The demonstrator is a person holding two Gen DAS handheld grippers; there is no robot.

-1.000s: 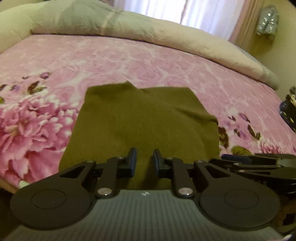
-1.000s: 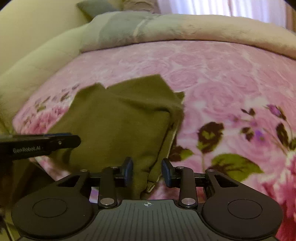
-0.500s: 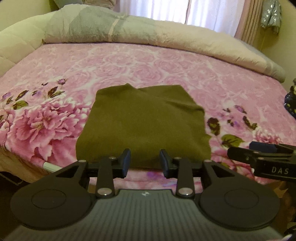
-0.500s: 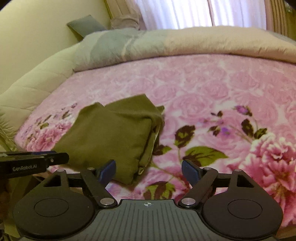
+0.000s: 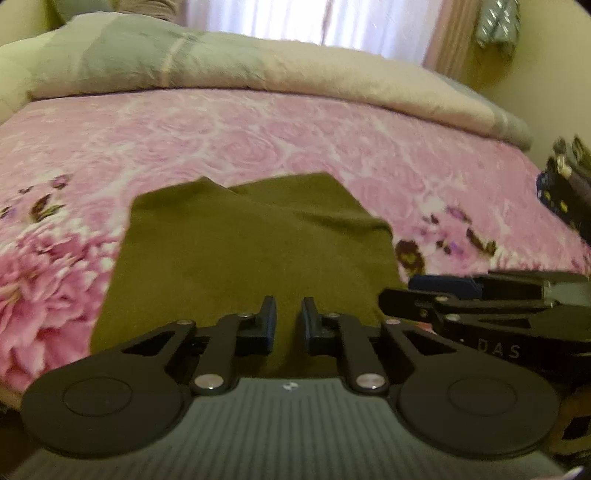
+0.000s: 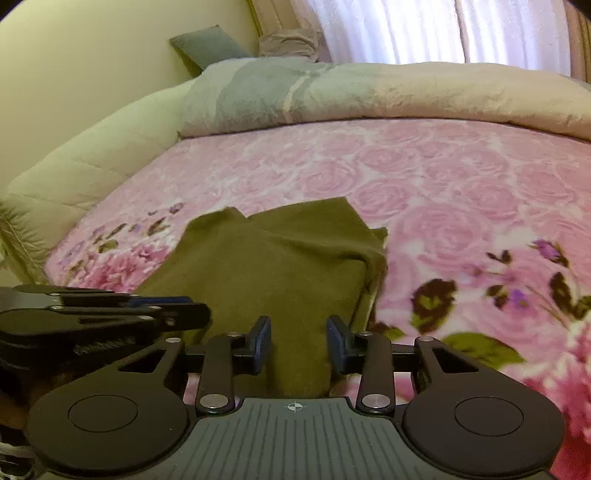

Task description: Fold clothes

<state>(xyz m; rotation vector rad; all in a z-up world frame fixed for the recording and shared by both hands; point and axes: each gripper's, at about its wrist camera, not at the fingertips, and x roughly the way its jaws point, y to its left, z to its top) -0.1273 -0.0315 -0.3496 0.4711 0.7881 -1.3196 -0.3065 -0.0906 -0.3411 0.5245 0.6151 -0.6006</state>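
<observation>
An olive-green folded garment (image 5: 255, 251) lies on the pink floral bedspread (image 5: 258, 140) near the bed's front edge; it also shows in the right wrist view (image 6: 266, 266). My left gripper (image 5: 289, 314) hovers over the garment's near edge, jaws a narrow gap apart, with cloth showing between them; whether it grips is unclear. My right gripper (image 6: 298, 339) is open, its jaws either side of the garment's near right corner. Each gripper shows in the other's view: the right gripper in the left wrist view (image 5: 480, 306), the left gripper in the right wrist view (image 6: 110, 314).
A rolled beige and grey duvet (image 6: 369, 96) lies along the far side of the bed. A grey pillow (image 6: 207, 48) leans on the yellow wall. Curtains (image 6: 443, 29) hang behind. A dark object (image 5: 569, 181) sits at the right edge.
Both grippers moved back in over the garment's near edge. The left jaws narrowed; the right jaws closed partway from wide open.
</observation>
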